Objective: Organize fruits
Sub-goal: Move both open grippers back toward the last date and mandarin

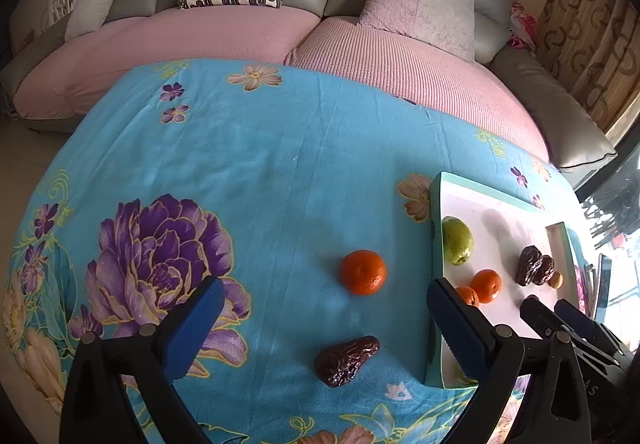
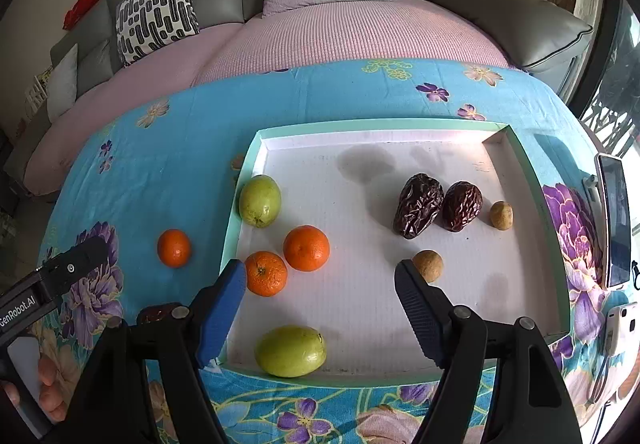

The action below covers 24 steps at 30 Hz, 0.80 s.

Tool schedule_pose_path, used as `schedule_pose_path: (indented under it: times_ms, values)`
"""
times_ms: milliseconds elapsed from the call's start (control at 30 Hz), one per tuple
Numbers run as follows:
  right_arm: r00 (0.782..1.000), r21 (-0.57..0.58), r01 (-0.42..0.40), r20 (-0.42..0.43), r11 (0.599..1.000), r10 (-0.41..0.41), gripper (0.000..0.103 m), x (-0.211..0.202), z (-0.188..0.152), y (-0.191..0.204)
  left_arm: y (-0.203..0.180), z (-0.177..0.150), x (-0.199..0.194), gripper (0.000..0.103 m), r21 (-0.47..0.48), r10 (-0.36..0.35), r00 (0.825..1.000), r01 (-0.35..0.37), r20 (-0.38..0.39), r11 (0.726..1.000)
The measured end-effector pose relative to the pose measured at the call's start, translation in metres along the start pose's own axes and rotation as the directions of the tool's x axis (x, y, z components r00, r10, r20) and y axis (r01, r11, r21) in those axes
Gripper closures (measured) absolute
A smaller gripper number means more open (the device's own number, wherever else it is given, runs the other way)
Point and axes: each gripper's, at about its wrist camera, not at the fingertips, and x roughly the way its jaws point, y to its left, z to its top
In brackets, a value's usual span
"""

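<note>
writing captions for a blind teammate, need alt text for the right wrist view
Open right gripper hovers over a shallow white tray holding two green fruits, two oranges, two dark dates and two small brown fruits. A third orange lies outside on the blue floral cloth, a sofa behind.

Left gripper (image 1: 324, 320) jaws apart over floral cloth (image 1: 248, 164), a date (image 1: 346, 361) and loose orange (image 1: 363, 272) between fingers; tray (image 1: 436, 228) rightward, contents partly hidden.
</note>
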Motion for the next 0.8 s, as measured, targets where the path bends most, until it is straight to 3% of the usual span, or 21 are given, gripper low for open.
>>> schedule_pose_path:
  times_ms: [267,333,467,600,667,800]
  values:
    - [1.0,0.02,0.007,-0.009,1.0,-0.006,0.026,-0.007,-0.008,-0.001,0.004,-0.021,0.02,0.019,-0.007,-0.041,0.993,0.04,-0.114,0.999]
    - [1.0,0.017,0.01,-0.017,1.0,-0.01,0.026,-0.006,-0.011,0.0,0.001,-0.027,0.03,0.022,-0.003,-0.052,0.986,0.052,-0.155,0.999]
    - [1.0,0.01,0.011,-0.029,1.0,-0.01,0.026,-0.005,-0.012,0.003,-0.005,-0.038,0.045,0.037,-0.009,-0.099,0.968,0.1,-0.231,0.995]
    - [0.999,0.005,0.016,-0.028,1.0,-0.016,0.026,-0.007,-0.012,0.005,-0.009,-0.045,0.054,0.047,-0.001,-0.088,0.959,0.091,-0.27,0.996]
    - [0.999,0.003,0.016,-0.028,1.0,-0.016,0.026,-0.008,-0.012,0.006,-0.01,-0.046,0.057,0.06,-0.007,-0.092,0.955,0.094,-0.28,0.996]
    - [0.999,-0.002,0.017,-0.03,1.0,-0.017,0.026,-0.006,-0.012,0.007,-0.01,-0.045,0.056,0.063,-0.012,-0.098,0.959,0.099,-0.267,0.995]
